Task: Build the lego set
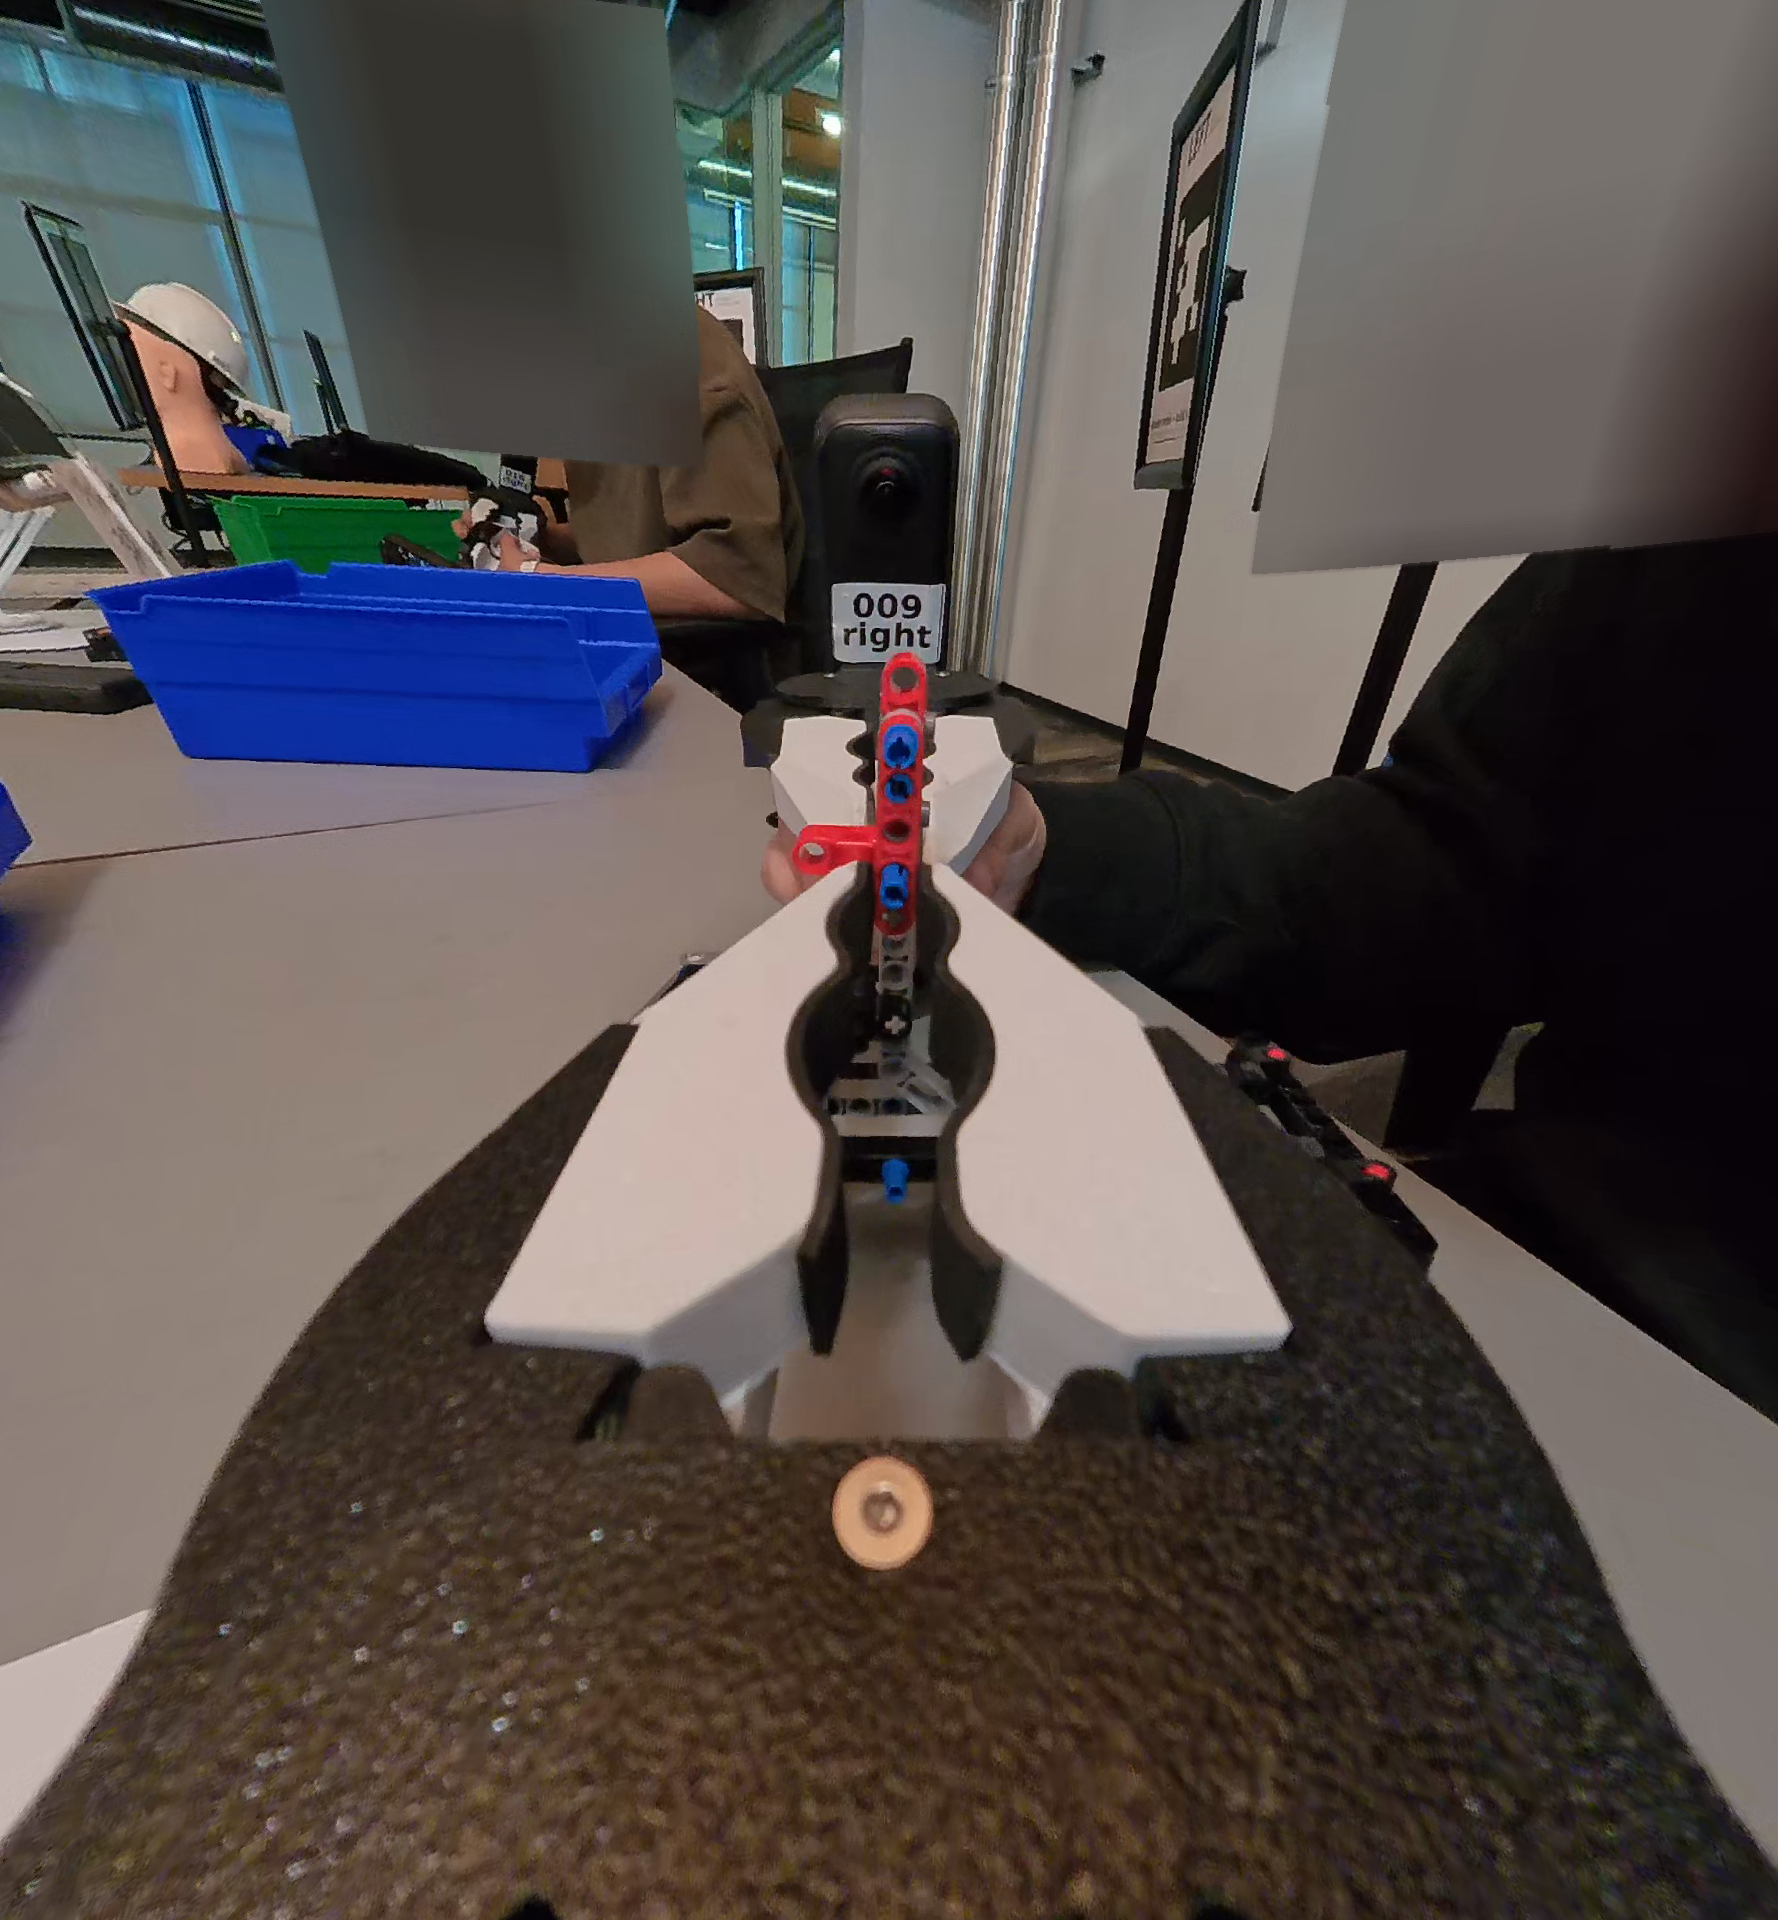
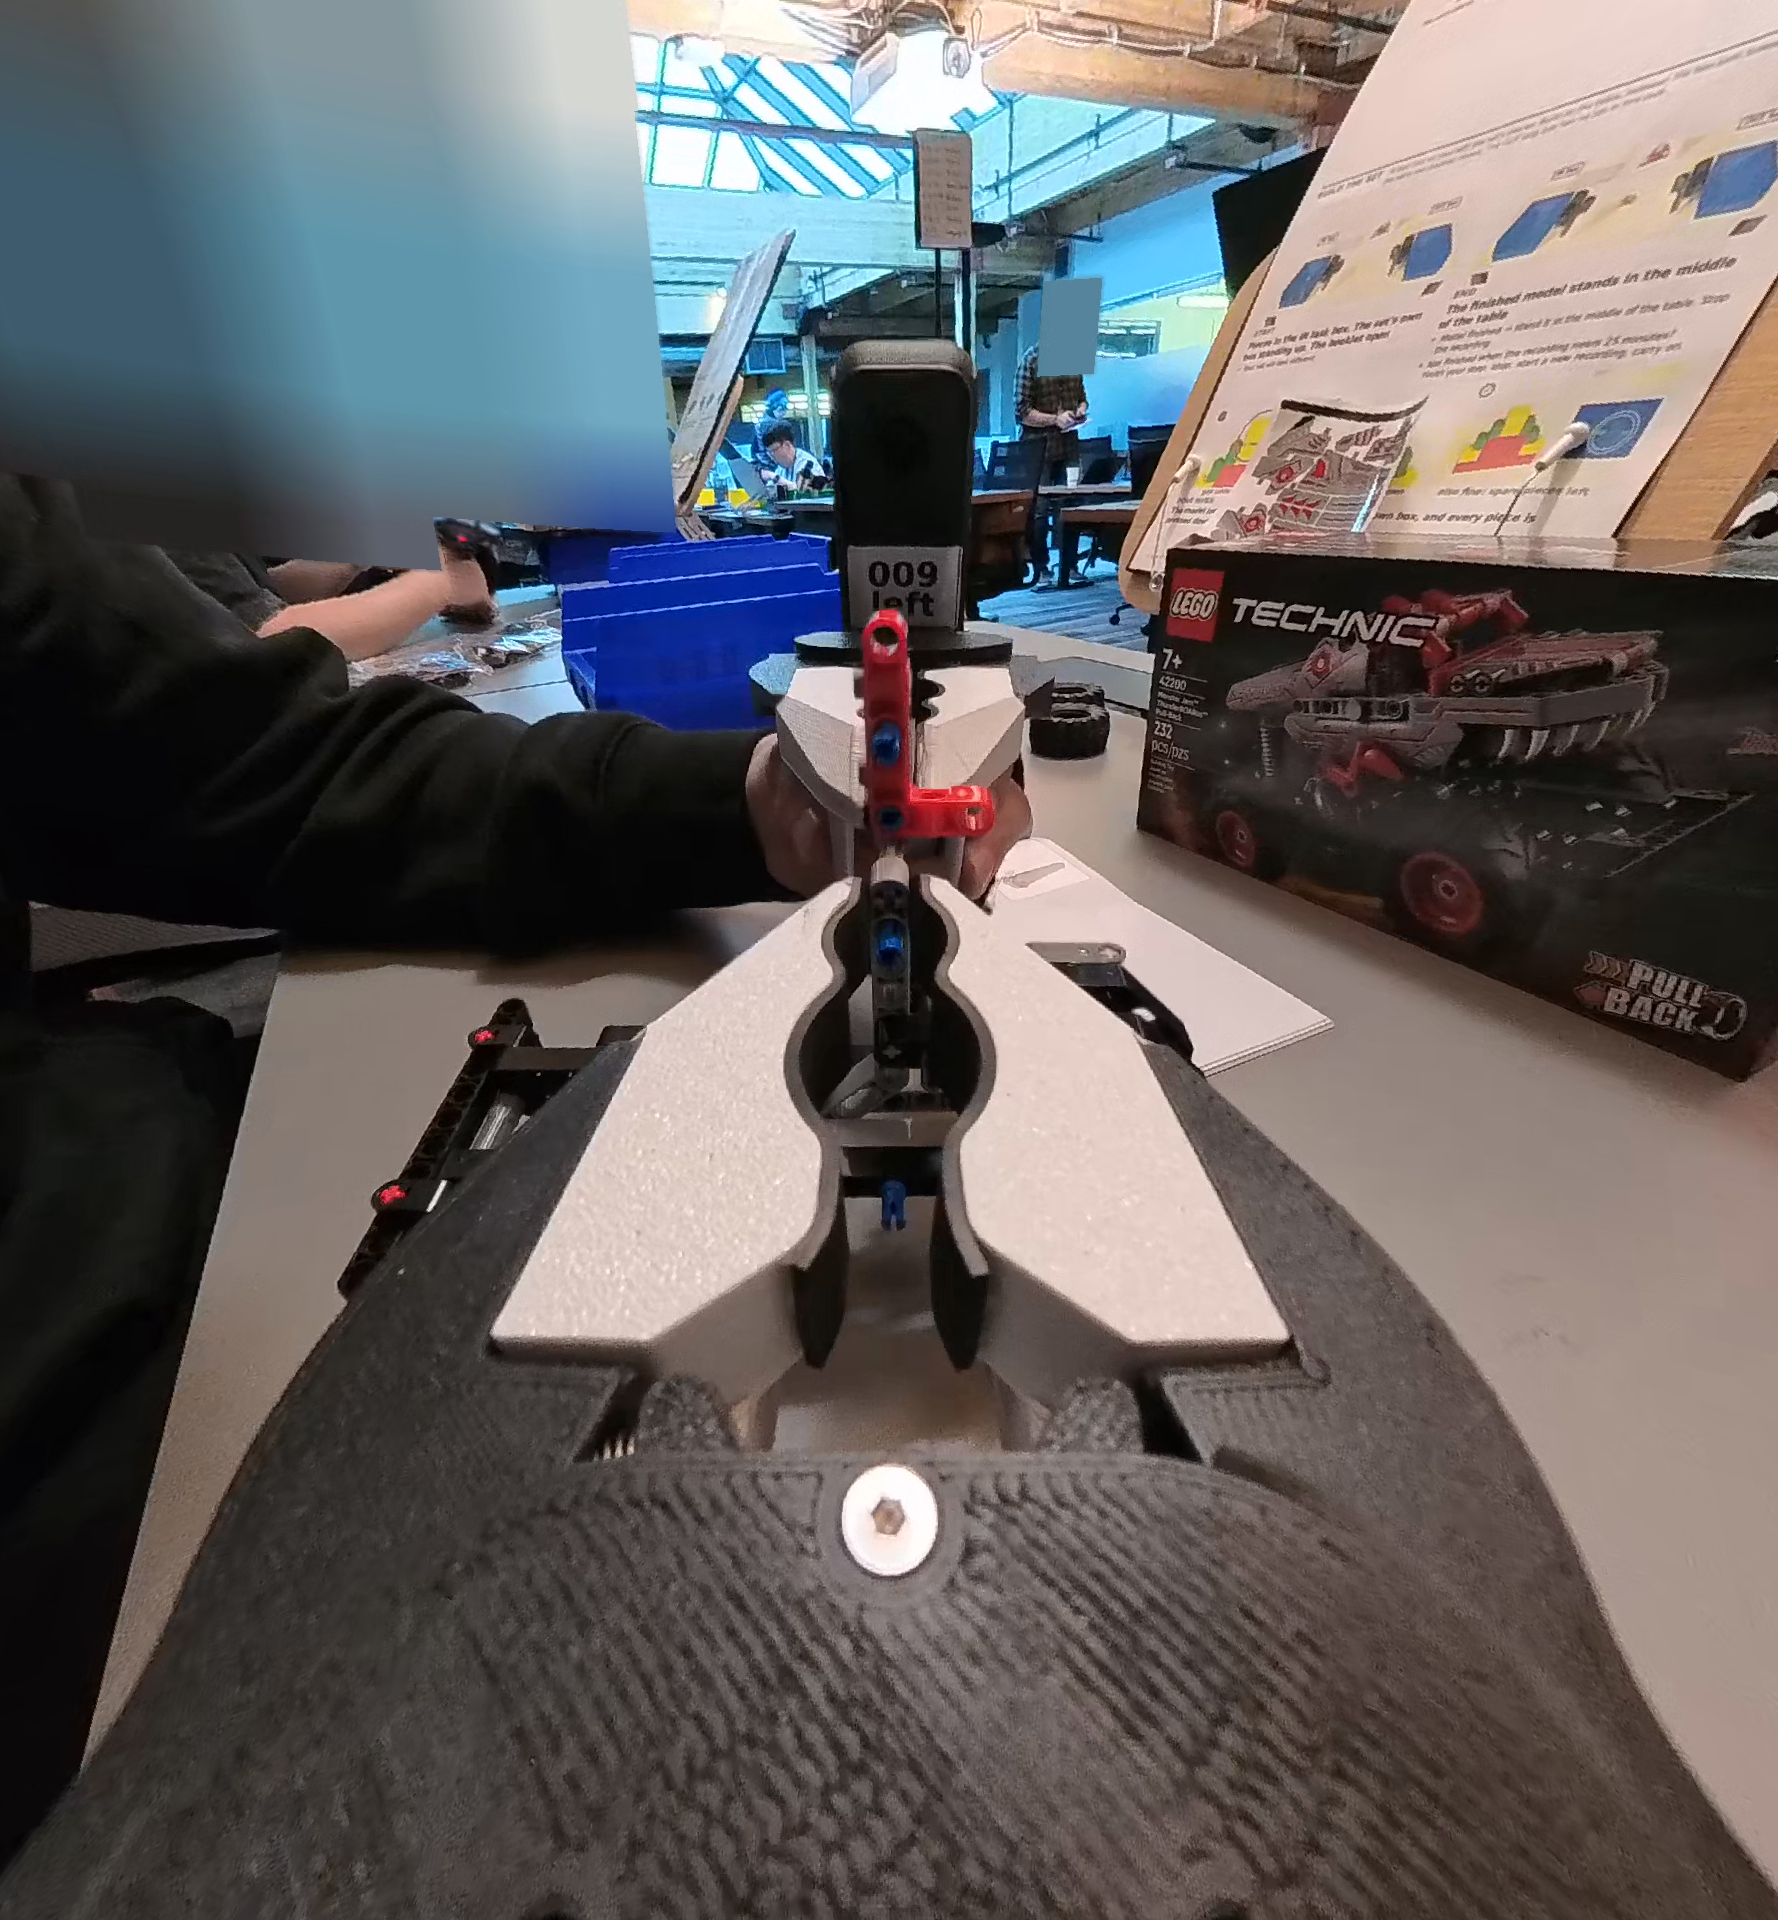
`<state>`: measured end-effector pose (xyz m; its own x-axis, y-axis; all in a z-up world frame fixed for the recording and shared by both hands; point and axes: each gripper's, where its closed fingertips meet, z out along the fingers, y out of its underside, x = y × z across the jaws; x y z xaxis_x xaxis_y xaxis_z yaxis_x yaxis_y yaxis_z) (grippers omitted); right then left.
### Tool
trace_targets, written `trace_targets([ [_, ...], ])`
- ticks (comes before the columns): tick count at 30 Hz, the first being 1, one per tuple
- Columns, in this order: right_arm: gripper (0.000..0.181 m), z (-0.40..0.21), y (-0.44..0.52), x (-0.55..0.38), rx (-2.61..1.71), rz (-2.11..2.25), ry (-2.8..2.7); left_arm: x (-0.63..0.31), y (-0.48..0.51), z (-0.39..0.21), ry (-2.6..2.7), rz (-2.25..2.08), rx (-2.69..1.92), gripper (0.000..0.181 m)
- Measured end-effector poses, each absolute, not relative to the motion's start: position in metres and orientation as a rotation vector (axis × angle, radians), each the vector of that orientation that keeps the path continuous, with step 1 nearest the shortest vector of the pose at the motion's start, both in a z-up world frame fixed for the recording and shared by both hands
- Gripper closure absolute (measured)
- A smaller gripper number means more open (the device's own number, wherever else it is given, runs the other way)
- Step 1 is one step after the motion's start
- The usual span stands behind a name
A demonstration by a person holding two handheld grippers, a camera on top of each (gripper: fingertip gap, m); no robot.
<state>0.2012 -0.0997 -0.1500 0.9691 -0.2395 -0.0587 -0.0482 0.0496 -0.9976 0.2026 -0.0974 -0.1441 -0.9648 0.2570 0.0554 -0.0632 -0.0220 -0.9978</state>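
Left gripper (image 1: 890,914) and right gripper (image 2: 890,914) face each other, both pinching one lego assembly (image 1: 900,821) between them. Its red beam's long axis stands upright at both tips, above the worktop (image 1: 345,987); neither gripper is nearer.

The beam (image 1: 900,800) is bright red, dotted with blue pins (image 1: 895,885), on a grey and black stem. Fingers (image 1: 698,1122) are matte white with black inner lining, set in speckled black bodies. The worktop (image 1: 293,987) is pale grey. Bins (image 1: 386,665) are vivid blue; the set's box (image 2: 1487,769) is black with a red-wheeled truck.
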Motion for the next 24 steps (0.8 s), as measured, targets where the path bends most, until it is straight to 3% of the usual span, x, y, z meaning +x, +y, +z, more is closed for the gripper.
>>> trace_targets([
  [24, 0.176, -0.164, -0.092, 0.213, -1.62, -0.236, 0.291, 0.212, -0.096, -0.157, -2.081, 2.028, -0.097, 0.177],
])
